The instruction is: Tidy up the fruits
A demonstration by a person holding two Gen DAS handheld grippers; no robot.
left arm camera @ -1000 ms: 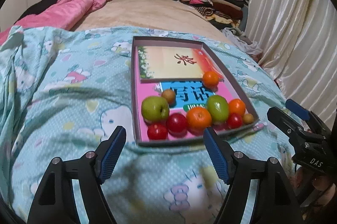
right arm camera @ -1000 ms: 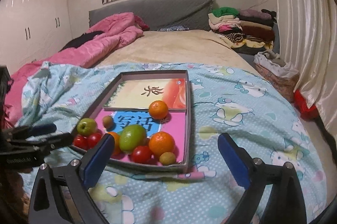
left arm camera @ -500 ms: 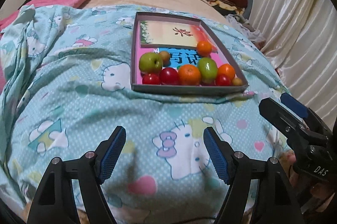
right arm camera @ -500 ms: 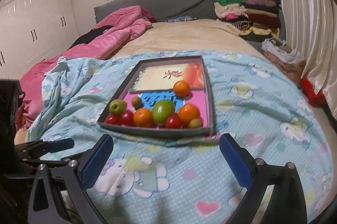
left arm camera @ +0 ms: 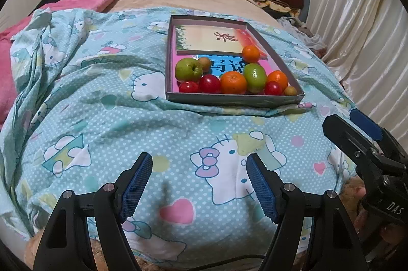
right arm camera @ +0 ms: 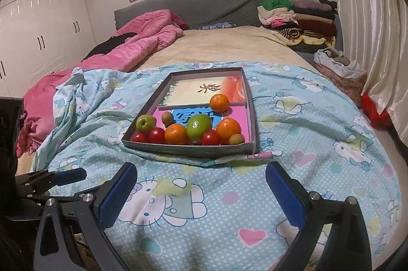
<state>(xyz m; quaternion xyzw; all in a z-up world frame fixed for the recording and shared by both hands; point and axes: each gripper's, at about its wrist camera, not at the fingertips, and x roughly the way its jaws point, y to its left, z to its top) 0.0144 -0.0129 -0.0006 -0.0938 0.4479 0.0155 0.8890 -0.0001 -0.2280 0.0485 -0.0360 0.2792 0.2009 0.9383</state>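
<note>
A grey shallow box [left arm camera: 234, 100] [right arm camera: 188, 150] lies on the blue Hello Kitty sheet and holds several fruits along its near edge: a green apple [left arm camera: 188, 69] [right arm camera: 145, 123], red tomatoes [left arm camera: 209, 84], oranges [left arm camera: 233, 82] [right arm camera: 176, 133], a green mango [left arm camera: 254, 77] [right arm camera: 199, 126]. One orange [left arm camera: 251, 53] [right arm camera: 219, 102] sits apart further back. My left gripper [left arm camera: 199, 181] is open and empty, well short of the box. My right gripper [right arm camera: 201, 192] is open and empty, also short of it.
Booklets line the box's floor [left arm camera: 211, 40]. A pink quilt [right arm camera: 142, 41] lies at the back left, folded clothes [right arm camera: 298, 16] at the back right, a curtain [left arm camera: 362, 16] on the right. The right gripper shows in the left wrist view [left arm camera: 367, 143].
Both grippers have pulled back and away from the box, which now looks smaller and farther off. The fruits have not moved. Both stay open.
</note>
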